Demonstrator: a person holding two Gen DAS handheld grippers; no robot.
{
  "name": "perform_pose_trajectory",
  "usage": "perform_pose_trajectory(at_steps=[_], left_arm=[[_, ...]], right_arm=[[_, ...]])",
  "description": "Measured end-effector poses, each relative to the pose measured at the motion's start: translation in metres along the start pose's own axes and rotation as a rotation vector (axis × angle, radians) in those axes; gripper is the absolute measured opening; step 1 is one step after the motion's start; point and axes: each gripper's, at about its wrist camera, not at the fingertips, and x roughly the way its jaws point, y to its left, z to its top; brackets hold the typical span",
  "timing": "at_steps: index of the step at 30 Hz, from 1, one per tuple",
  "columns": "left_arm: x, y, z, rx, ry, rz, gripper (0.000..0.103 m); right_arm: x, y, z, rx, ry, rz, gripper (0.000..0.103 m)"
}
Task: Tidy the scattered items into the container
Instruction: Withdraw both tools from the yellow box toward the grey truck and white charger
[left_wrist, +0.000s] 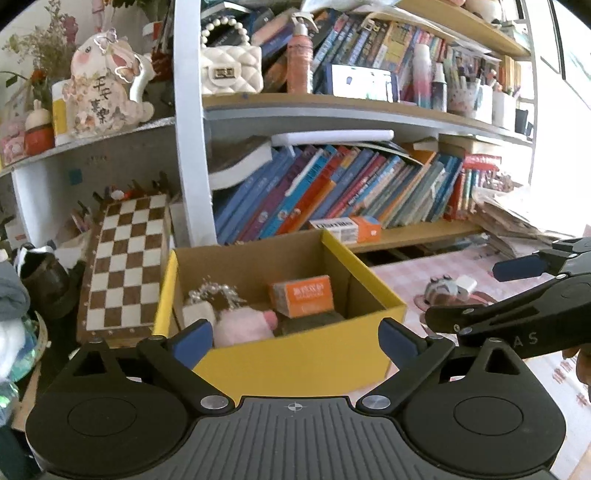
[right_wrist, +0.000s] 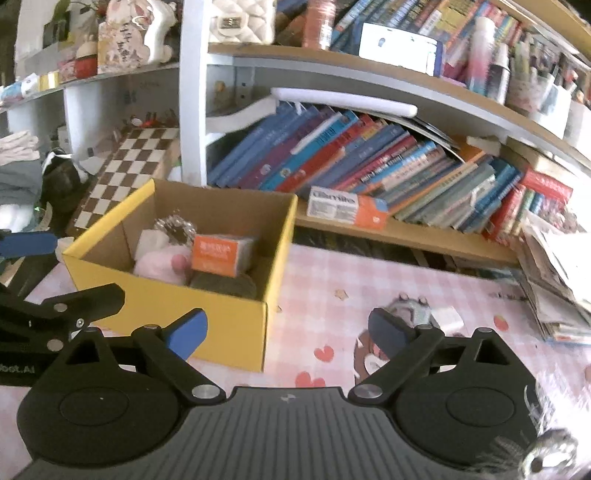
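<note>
Bookshelves (left_wrist: 332, 184) crowded with leaning books fill the background, above a table with a pink checked cloth (right_wrist: 332, 302). On the cloth stands the yellow box (left_wrist: 295, 362), open-topped, holding a pink plush (left_wrist: 243, 325), an orange carton (left_wrist: 303, 299) and a glittery item (left_wrist: 214, 295). The left gripper (left_wrist: 295, 339) points forward and slightly down at the box's near wall, its jaws spread wide to either side of that wall with nothing pressed between them. The right gripper (right_wrist: 288, 330) sits just beside it, angled down at the cloth by the box's right corner, jaws likewise wide and empty. A small grey toy (right_wrist: 410, 310) and a white charger (right_wrist: 448, 319) lie on the cloth past its right finger. A chessboard (left_wrist: 125, 258) leans left of the box.
</note>
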Motion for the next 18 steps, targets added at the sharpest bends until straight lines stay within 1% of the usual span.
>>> perform_pose_trajectory(at_steps=[10,18], left_arm=[[-0.005,-0.01,-0.013,-0.018,0.035,-0.024,0.098],[-0.006,-0.015,-0.015,-0.023,0.046,-0.03,0.098]], right_arm=[[-0.013,-0.011,-0.019,0.048,0.009,-0.049,0.097],[-0.017,-0.017,-0.031,0.069,0.027,-0.062,0.097]])
